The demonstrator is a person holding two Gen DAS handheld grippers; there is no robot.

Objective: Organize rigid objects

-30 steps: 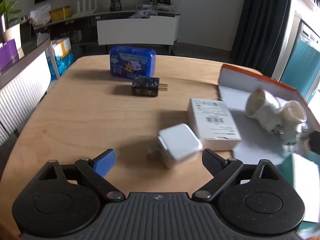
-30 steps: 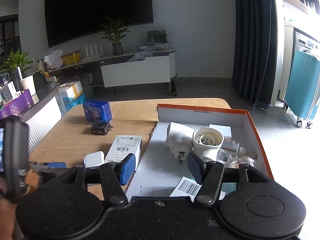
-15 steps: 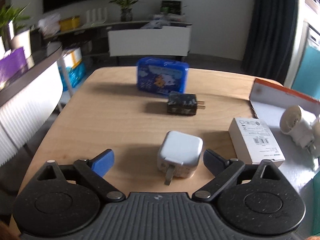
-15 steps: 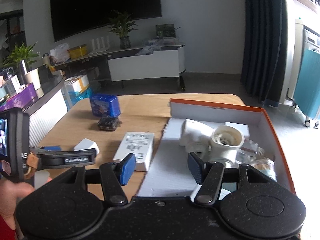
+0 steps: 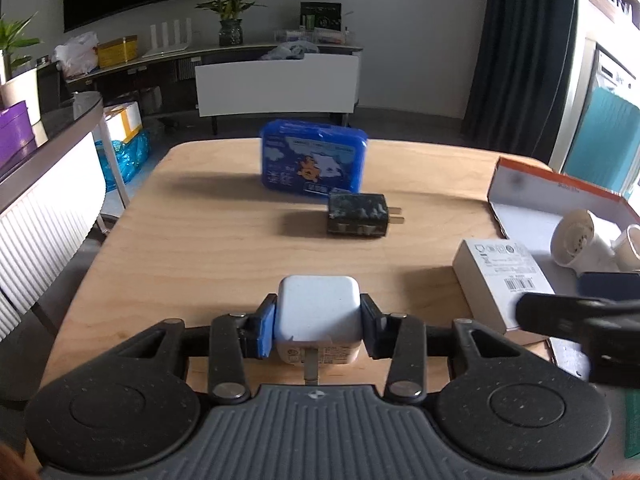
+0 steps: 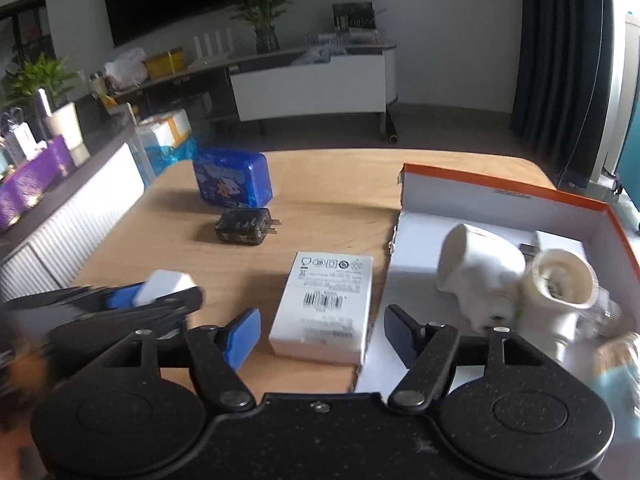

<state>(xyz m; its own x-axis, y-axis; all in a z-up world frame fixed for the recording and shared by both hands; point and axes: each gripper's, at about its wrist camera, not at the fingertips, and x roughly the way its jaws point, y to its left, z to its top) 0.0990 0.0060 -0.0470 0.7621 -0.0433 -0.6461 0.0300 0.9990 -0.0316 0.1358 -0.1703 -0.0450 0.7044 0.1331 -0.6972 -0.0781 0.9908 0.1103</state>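
A white, rounded-cornered plastic wall charger is clamped between the fingers of the left gripper; the blue pad is pressed against its left side and the dark pad against its right, so the jaws are closed on it as far as its width allows. The charger sits at the near middle of the pale wooden table, with its prong pointing back toward the gripper body, so its plug axis runs near to far, in line with the fingers. Whether it is lifted clear of the table cannot be told.

The white-lined cardboard box with an orange rim lies to the right of the held charger, with a white rectangular carton bearing a barcode lying flat between them, just beside the box's left wall. A rightward carry over the carton is judged to be what the next move calls for.

The right gripper is tilted down over the carton's near end; its jaws are opening, and the carton's near end is seen between the pads but is not pressed by them. A black mottled charger and a blue rectangular tin are left farther back on the table.
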